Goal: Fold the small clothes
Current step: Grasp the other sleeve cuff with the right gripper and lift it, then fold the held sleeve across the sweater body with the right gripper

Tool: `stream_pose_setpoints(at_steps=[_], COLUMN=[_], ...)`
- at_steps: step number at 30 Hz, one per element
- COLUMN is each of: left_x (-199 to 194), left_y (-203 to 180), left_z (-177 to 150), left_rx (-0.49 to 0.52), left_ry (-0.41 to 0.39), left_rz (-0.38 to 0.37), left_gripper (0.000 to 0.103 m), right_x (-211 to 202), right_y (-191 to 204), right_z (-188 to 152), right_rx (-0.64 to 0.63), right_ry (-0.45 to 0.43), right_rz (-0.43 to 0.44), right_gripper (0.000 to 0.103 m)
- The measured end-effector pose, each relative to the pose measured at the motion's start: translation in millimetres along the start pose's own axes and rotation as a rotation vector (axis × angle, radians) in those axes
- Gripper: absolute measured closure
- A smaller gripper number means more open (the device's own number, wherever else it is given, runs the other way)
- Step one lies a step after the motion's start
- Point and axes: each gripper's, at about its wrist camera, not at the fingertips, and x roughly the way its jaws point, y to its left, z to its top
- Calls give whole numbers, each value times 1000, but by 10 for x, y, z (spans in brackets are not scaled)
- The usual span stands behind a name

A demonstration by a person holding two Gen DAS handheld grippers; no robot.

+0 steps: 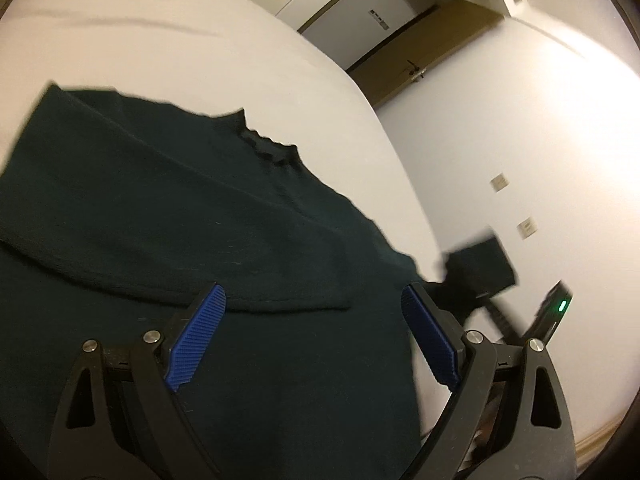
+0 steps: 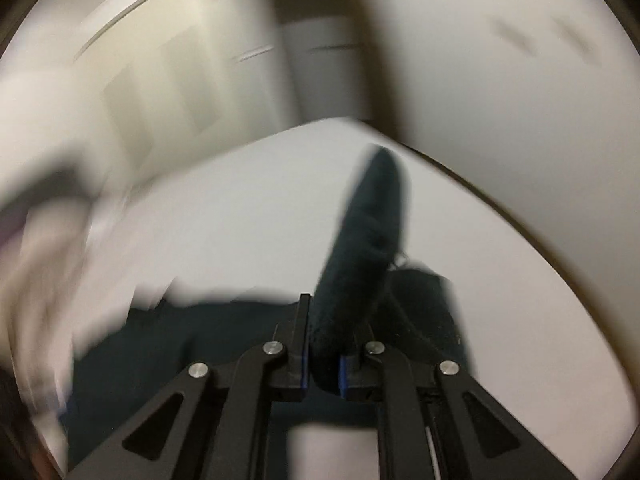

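Note:
A dark green garment (image 1: 180, 200) lies spread on the white table (image 1: 200, 40), with a folded layer whose hem runs across in front of my fingers. My left gripper (image 1: 313, 294) hovers just over it, blue pads (image 1: 198, 340) wide apart and nothing between them. In the right wrist view my right gripper (image 2: 334, 320) is shut on a bunched fold of the same garment (image 2: 372, 220), which sticks up past the jaws; the rest of the cloth lies below on the table (image 2: 240, 208). A black, blurred device (image 1: 480, 268) at the garment's right corner looks like the right gripper.
The table's curved edge (image 1: 400, 160) runs close to the garment's right side, with a white wall and a brown door (image 1: 420, 60) beyond. A blurred pale heap (image 2: 48, 260) sits at the left of the right wrist view. Bare tabletop lies beyond the garment.

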Motion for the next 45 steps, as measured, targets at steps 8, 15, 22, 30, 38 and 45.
stream_pose_setpoints(at_steps=[8,15,22,30,38,45], left_x=[575,950,1492,1886,1654,1208], left_y=[110,161,124,-30,-215,-10], left_z=[148,215,319,314,354,836], left_rx=[-151,-252,-235,-163,-45,-8], left_ry=[187,217,337,403,319,183], left_rz=[-117,-204,-151,-126,-70,-6], left_gripper=[13,13,13,72,96,96], right_x=[448,350,340,129,86,220], right_y=[1302,1230,1158,487,-191,-425], right_z=[-366,-555,-598,-814,-930,-996], right_rx=[-264,-261,-169,210,676,935], right_ry=[112,107,166,238,281,295], right_rz=[47,38,159,269,428,559], right_gripper=[93,93,51,46,41,32])
